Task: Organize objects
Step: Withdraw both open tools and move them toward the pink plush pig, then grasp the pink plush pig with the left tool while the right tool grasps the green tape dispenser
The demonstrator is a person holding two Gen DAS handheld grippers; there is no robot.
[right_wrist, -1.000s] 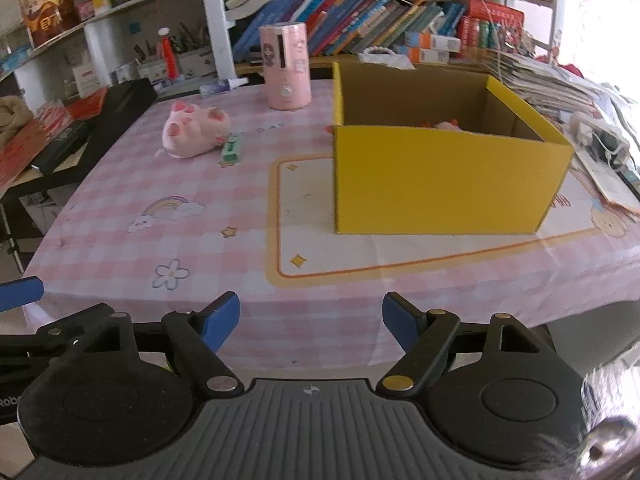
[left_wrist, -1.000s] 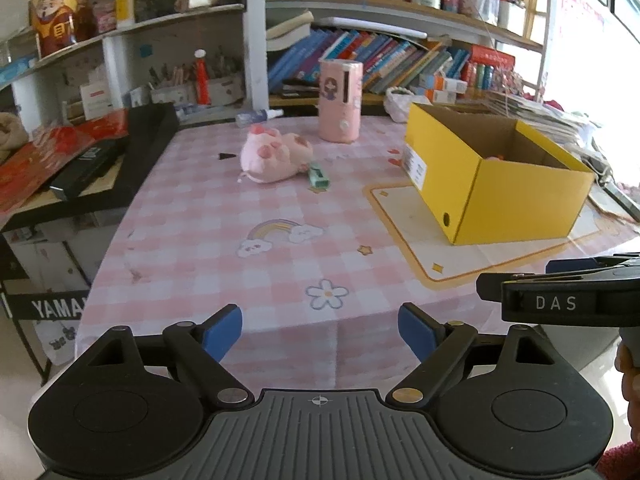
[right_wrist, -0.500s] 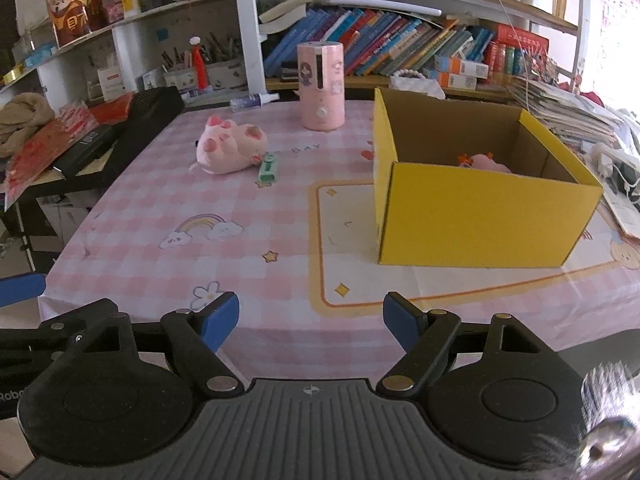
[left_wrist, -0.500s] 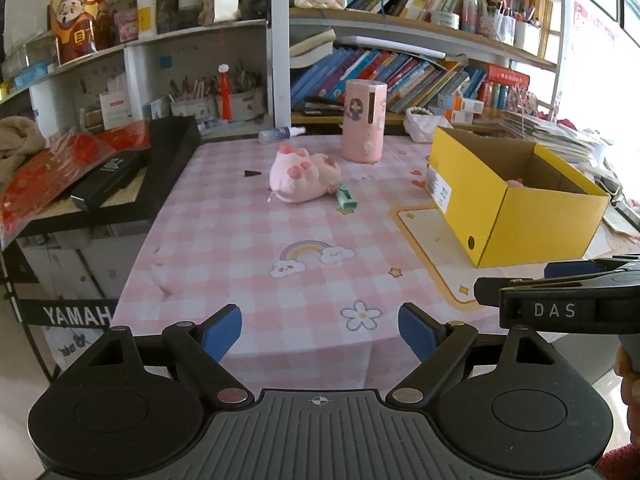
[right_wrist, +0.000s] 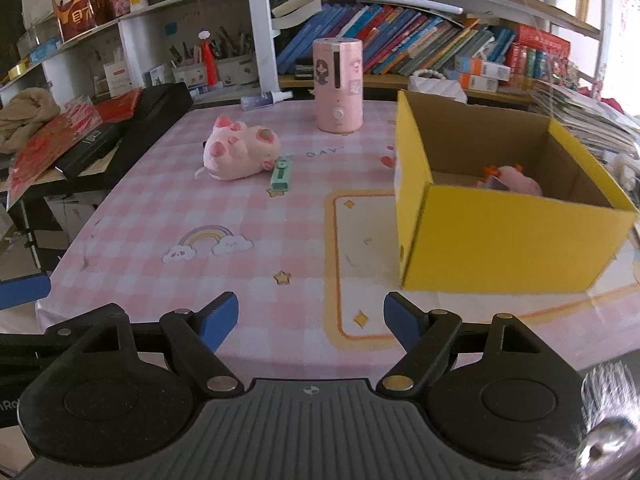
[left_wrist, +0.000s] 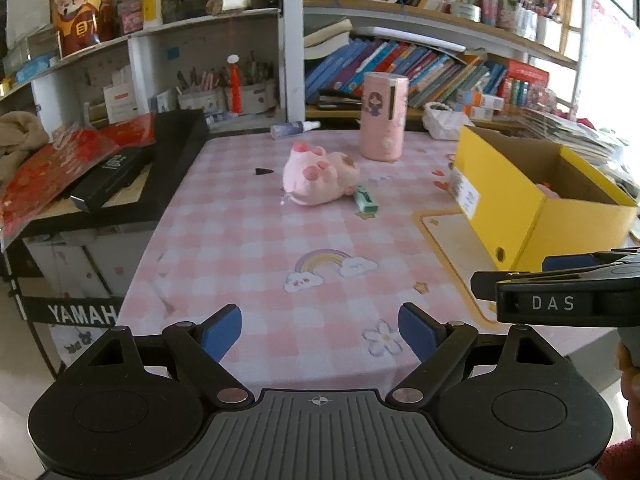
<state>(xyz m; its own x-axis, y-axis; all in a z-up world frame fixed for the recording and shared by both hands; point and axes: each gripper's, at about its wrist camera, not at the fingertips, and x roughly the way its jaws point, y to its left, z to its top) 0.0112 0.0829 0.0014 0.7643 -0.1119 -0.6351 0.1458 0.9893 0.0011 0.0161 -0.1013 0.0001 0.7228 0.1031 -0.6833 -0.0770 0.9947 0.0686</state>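
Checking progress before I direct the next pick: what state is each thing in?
Yellow box: open, upright, pink toy inside.
Pink plush: lying on the table.
Green item: flat beside the plush.
Pink cylinder: upright.
Left gripper: open, empty.
Right gripper: open, empty.

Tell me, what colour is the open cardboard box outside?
Yellow box outside, plain brown inside; the right wrist view shows it best.
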